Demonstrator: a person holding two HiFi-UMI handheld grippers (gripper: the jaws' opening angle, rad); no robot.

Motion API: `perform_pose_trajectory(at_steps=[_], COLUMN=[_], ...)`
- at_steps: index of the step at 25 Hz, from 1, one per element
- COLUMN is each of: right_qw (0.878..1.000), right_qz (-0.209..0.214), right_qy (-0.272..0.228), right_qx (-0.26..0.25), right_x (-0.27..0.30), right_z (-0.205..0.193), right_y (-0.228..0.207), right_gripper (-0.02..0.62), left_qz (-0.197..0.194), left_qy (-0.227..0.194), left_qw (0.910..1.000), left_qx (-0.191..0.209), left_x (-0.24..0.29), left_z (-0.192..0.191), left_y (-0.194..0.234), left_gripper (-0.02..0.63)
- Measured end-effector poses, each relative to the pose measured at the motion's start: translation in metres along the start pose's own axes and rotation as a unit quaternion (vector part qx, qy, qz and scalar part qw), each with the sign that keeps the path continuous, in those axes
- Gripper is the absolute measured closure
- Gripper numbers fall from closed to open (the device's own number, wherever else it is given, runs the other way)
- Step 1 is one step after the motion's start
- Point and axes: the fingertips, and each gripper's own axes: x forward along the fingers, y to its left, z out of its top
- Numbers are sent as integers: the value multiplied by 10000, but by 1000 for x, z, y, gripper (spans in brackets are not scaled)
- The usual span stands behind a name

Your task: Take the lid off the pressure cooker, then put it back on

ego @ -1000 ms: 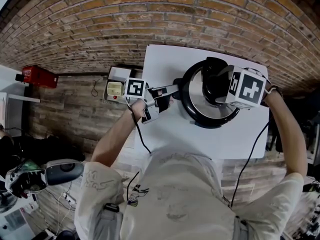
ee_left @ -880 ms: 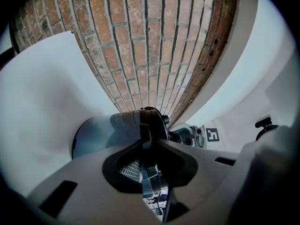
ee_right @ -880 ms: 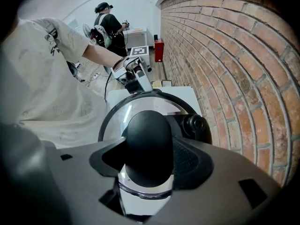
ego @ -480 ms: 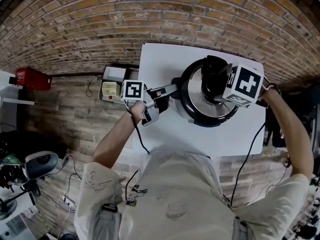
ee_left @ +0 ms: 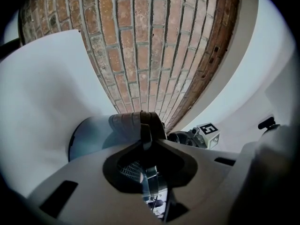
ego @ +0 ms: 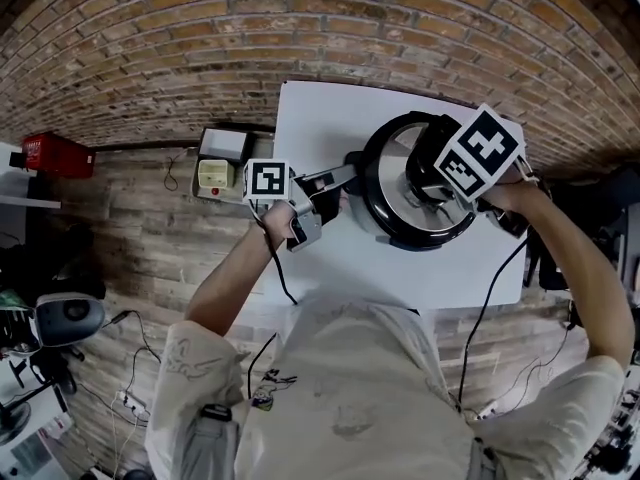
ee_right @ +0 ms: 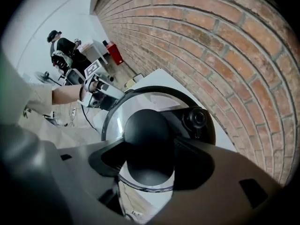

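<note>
The pressure cooker sat on the white bench with its lid on. The left gripper was clamped on the side handle ahead of it. The right gripper was clamped on the lid's black knob directly beneath it.

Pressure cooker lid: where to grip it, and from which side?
Grip the round black knob at the centre of the lid, from straight above: it stands proud of the flat steel top. The right gripper is shut on it so; the left gripper clamps the side handle.

No legible text, label, brand or number in any view.
</note>
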Motion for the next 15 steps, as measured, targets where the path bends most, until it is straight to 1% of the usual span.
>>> perform_pose_trajectory(at_steps=[2,15], right_qw=[9999,9998], right_qz=[-39,-15], right_qy=[90,84], right_qx=[129,-171], right_x=[0,0], right_z=[-1,1], right_y=[-1,1], right_gripper=[291,298], left_qz=[-67,-141], left_qy=[-18,-54], left_qw=[10000,9998], left_qx=[-51,-127], left_x=[1,0], left_z=[-1,0], left_y=[-2,-3], left_gripper=[534,534])
